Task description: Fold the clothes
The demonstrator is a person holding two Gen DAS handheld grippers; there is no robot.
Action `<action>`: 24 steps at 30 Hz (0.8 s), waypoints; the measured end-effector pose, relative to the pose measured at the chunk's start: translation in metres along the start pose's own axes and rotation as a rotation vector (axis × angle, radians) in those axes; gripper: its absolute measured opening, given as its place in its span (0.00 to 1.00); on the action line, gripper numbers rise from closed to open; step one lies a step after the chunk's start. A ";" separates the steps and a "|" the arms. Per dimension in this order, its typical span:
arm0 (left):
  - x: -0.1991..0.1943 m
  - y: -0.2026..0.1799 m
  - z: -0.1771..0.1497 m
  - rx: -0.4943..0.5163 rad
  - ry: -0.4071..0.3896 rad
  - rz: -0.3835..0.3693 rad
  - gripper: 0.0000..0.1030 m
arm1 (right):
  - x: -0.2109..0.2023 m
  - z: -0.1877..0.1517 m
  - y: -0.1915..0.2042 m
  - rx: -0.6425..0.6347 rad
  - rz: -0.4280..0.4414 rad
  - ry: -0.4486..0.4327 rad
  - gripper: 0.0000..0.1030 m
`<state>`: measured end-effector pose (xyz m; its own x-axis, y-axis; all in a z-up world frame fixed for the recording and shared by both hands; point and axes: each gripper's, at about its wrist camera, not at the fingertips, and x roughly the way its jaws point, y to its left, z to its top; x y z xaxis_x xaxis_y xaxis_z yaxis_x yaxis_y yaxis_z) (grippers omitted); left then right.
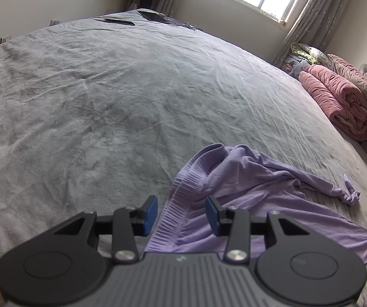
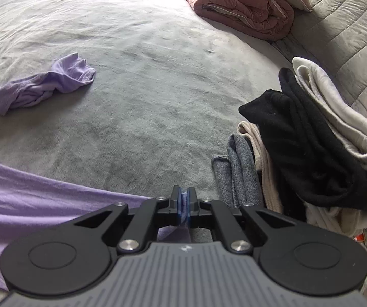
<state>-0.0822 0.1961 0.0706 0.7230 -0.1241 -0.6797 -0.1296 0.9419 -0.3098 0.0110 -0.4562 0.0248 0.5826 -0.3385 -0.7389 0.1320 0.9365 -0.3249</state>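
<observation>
Two grippers: your right gripper (image 2: 184, 206) is pinched tight on the lilac sweater's (image 1: 247, 192) edge; your left gripper (image 1: 181, 216) hangs part-open, ribbed hem between its fingers, unpressed.

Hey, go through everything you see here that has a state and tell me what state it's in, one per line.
Left tool: open over the ribbed hem, not gripping.
Right tool: shut on purple cloth.
Purple garment: crumpled, unfolded on the bed.
Pink quilt: rolled up.
Clothes pile: loosely stacked.
Curtains: drawn open.
</observation>
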 end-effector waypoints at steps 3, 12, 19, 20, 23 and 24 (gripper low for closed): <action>0.004 -0.003 0.007 -0.006 -0.006 -0.001 0.41 | -0.003 0.004 0.002 0.029 0.028 -0.009 0.04; 0.035 -0.035 0.040 0.060 0.011 -0.010 0.43 | -0.007 0.017 0.012 0.071 0.060 -0.045 0.07; 0.075 -0.062 0.058 0.137 0.039 0.017 0.46 | 0.000 0.023 0.015 0.078 0.076 -0.046 0.08; 0.081 -0.064 0.058 0.151 0.044 0.026 0.46 | 0.002 0.025 0.015 0.084 0.081 -0.045 0.08; 0.094 -0.067 0.058 0.186 0.061 0.056 0.46 | 0.007 0.031 0.017 0.099 0.093 -0.040 0.09; 0.099 -0.068 0.058 0.197 0.066 0.065 0.46 | 0.009 0.032 0.018 0.098 0.095 -0.039 0.09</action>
<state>0.0376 0.1377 0.0635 0.6704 -0.0748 -0.7382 -0.0350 0.9906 -0.1321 0.0445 -0.4393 0.0314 0.6266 -0.2460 -0.7395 0.1518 0.9692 -0.1938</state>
